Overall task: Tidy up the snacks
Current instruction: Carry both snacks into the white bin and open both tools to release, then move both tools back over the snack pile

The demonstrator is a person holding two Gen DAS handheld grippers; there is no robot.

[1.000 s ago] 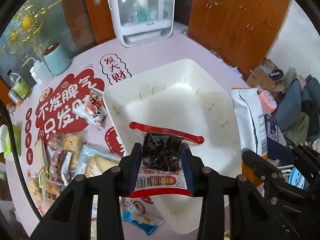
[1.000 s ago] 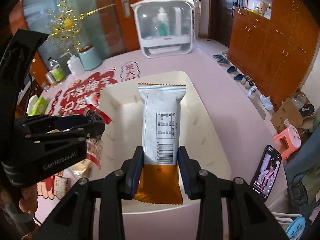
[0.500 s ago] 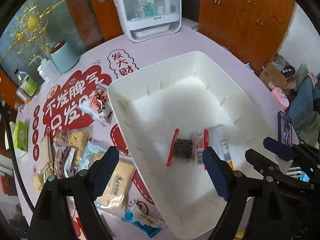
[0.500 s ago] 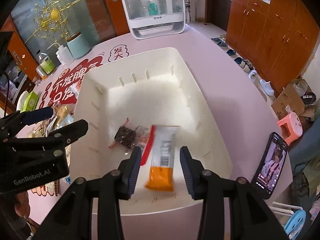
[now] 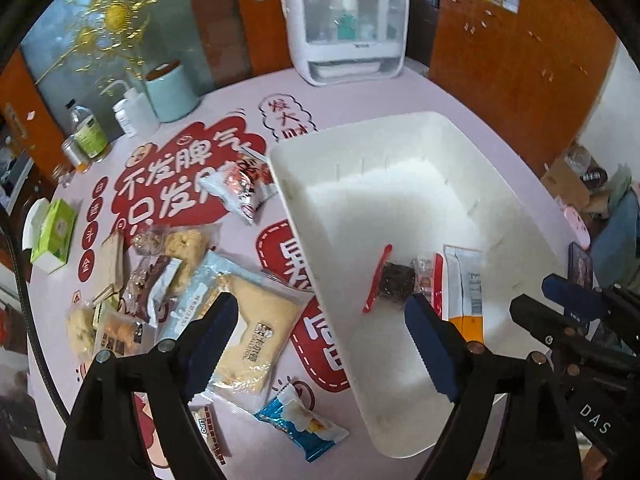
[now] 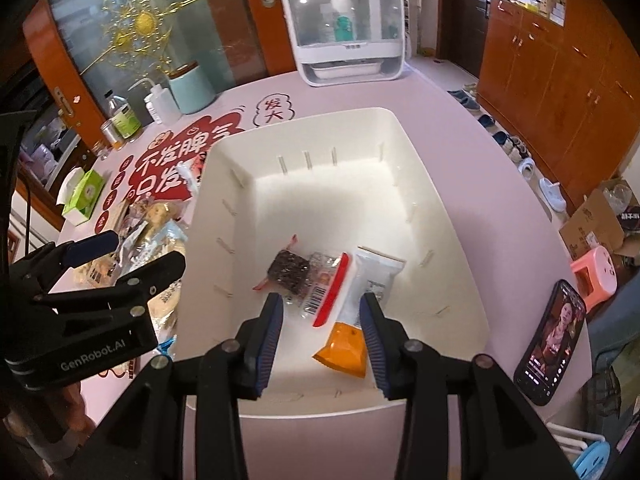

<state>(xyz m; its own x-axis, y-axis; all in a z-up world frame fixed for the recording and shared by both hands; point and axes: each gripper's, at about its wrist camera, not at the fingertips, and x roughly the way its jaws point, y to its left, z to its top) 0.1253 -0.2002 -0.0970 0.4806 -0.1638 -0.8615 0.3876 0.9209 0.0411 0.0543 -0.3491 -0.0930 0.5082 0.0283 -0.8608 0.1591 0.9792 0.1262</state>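
Both snacks dropped into white bin [image 6: 448, 216].
Left gripper [image 5: 320, 332] and right gripper [image 6: 322, 330] just opened, empty; dark snack [image 6: 290, 272] and orange-ended packet [image 6: 360, 312] lie at bin's 6 o'clock; pile [image 5: 160, 292] remains at 9 o'clock.

Both are black plastic hand-held devices with two long arms ending in dark blue ribbed pads. On the left tool [image 5: 320, 340], round silver and copper-coloured screw heads sit at the arm joints. Seen from the right camera, its side carries white lettering reading "GenRobot.AI", and a thin black cable runs behind it. The right tool [image 6: 322, 330] has the same black arms, silver screws at the pivots and blue pads; from the left camera its body shows the white letters "DAS".
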